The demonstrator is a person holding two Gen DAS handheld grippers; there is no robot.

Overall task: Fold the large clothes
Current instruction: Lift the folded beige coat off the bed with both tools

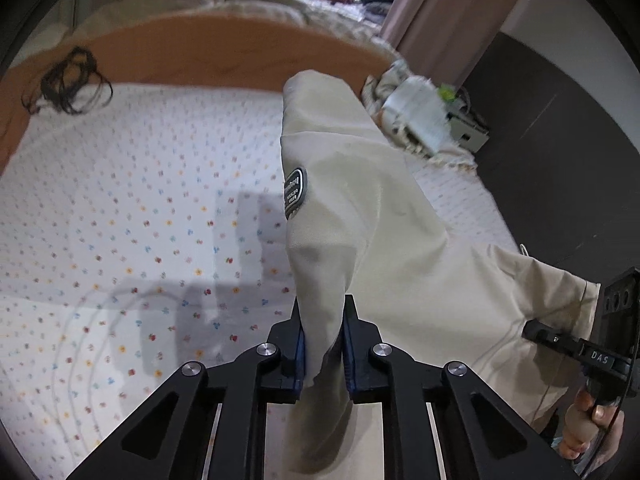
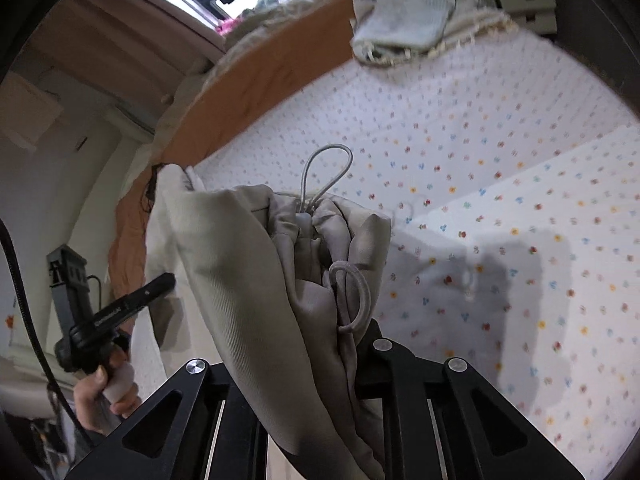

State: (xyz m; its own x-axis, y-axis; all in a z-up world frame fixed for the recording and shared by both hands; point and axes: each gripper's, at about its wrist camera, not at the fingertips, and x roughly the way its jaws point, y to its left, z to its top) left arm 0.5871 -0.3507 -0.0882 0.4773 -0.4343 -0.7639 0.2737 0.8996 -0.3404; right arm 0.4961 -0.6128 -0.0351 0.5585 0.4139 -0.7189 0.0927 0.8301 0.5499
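Note:
A large beige garment (image 1: 360, 208) with a dark oval patch (image 1: 295, 192) hangs in the air above the bed. My left gripper (image 1: 323, 344) is shut on a fold of it, and the cloth stretches to the right toward the other gripper (image 1: 580, 344). In the right wrist view my right gripper (image 2: 320, 344) is shut on a bunched part of the same garment (image 2: 248, 280), where grey elastic cord loops (image 2: 326, 176) stick out. The cloth hides the right fingertips. The left gripper (image 2: 120, 312) shows at the left there.
The bed has a white sheet with small coloured flowers (image 1: 140, 220) and an orange headboard (image 1: 220, 52). A pile of folded pale cloth and a fringed blanket (image 1: 416, 112) lies at the far right corner. A dark tangle of cord (image 1: 68, 84) lies by the headboard.

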